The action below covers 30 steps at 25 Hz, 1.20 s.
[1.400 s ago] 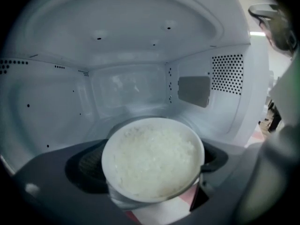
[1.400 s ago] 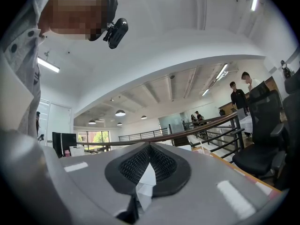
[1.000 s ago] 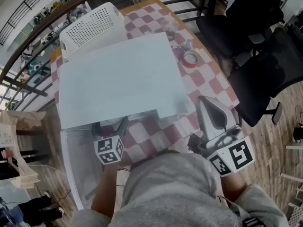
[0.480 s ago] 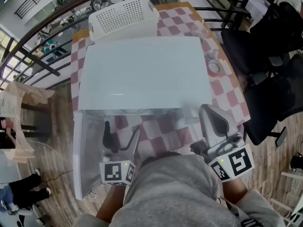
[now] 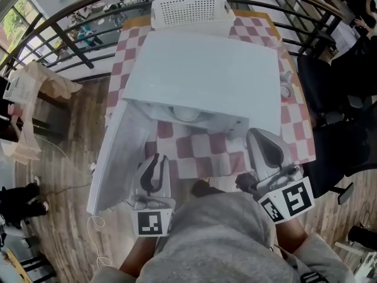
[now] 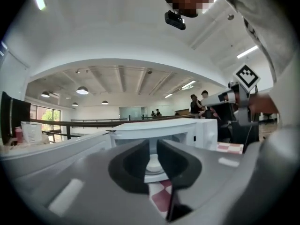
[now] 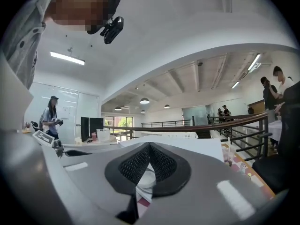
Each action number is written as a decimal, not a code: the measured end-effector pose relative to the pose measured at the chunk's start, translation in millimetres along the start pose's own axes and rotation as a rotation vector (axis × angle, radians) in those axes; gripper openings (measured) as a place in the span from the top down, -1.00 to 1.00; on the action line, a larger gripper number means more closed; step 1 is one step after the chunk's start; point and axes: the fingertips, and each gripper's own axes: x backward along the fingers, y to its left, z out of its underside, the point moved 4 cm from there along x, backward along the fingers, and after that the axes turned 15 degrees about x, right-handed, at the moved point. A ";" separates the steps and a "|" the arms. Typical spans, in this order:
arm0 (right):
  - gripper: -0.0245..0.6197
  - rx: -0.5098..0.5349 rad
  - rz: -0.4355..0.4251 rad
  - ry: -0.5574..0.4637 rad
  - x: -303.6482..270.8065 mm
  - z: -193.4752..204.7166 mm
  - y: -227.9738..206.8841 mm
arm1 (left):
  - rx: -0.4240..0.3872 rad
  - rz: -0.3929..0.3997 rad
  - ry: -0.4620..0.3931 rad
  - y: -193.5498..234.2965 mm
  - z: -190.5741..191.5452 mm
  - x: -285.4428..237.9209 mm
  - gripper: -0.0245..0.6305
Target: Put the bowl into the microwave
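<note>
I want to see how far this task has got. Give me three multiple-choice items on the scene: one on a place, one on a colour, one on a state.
1. Where is the bowl?
A. on the floor
B. inside the microwave
C. in the basket

2. What colour is the tablecloth?
A. plain blue
B. red and white checks
C. green stripes

3. How is the microwave door?
A. swung open
B. shut
C. taken off

Answers:
1 B: the white bowl sits in the microwave's cavity.
2 B: checks show in front of the microwave.
3 A: the door stands out to the left.
</note>
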 end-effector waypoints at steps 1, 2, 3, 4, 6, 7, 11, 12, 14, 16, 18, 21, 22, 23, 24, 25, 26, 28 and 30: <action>0.93 -0.005 -0.009 0.001 3.7 -0.9 4.6 | 0.008 -0.008 -0.007 0.1 -0.2 8.9 0.82; 0.93 -0.012 -0.023 0.002 7.5 -1.4 10.0 | 0.015 -0.014 -0.017 -0.2 -0.7 17.8 0.89; 0.93 -0.017 -0.041 0.002 11.5 -1.3 16.3 | 0.019 -0.022 -0.028 -1.3 -1.2 27.3 0.89; 0.93 -0.015 -0.060 0.002 15.8 -0.8 22.9 | 0.022 -0.032 -0.039 -3.2 -0.9 37.8 0.89; 0.93 -0.002 -0.091 0.003 26.5 0.6 35.5 | 0.029 -0.058 -0.054 -8.9 2.0 62.2 0.89; 0.93 0.005 -0.102 0.002 32.9 0.4 41.1 | 0.032 -0.073 -0.063 -11.6 3.3 75.5 0.89; 0.93 0.023 -0.136 -0.010 68.1 -2.9 60.1 | 0.054 -0.120 -0.091 -25.3 8.6 129.4 0.89; 0.93 0.027 -0.140 -0.009 80.1 -2.6 63.9 | 0.059 -0.125 -0.095 -31.3 11.1 142.6 0.89; 0.93 0.027 -0.145 -0.004 105.4 -0.6 71.7 | 0.054 -0.129 -0.104 -45.2 17.0 168.9 0.89; 0.93 0.022 -0.150 0.008 130.4 3.3 79.7 | 0.042 -0.132 -0.107 -59.4 23.4 193.1 0.89; 0.93 0.024 -0.152 0.023 153.6 7.3 86.3 | 0.047 -0.131 -0.106 -71.9 30.0 212.6 0.89; 0.93 0.042 -0.155 0.040 181.3 11.9 95.0 | 0.076 -0.133 -0.094 -85.2 39.9 236.2 0.89; 0.93 0.049 -0.154 0.044 188.5 12.2 96.7 | 0.087 -0.131 -0.091 -88.7 42.0 241.7 0.89; 0.93 0.056 -0.152 0.047 194.8 12.1 97.2 | 0.096 -0.127 -0.089 -92.4 43.6 245.7 0.89; 0.93 0.061 -0.147 0.051 200.6 12.0 96.8 | 0.104 -0.122 -0.089 -96.3 45.1 248.4 0.89; 0.93 0.064 -0.142 0.057 205.7 12.2 95.6 | 0.108 -0.118 -0.088 -100.5 46.3 250.1 0.89; 0.93 0.066 -0.137 0.061 209.8 12.6 94.1 | 0.111 -0.114 -0.088 -104.6 47.1 251.1 0.89; 0.93 0.070 -0.130 0.068 214.8 12.9 91.1 | 0.112 -0.109 -0.094 -111.5 45.8 251.4 0.89; 0.93 0.078 -0.129 0.073 216.8 12.8 88.9 | 0.111 -0.104 -0.102 -116.8 42.5 250.4 0.89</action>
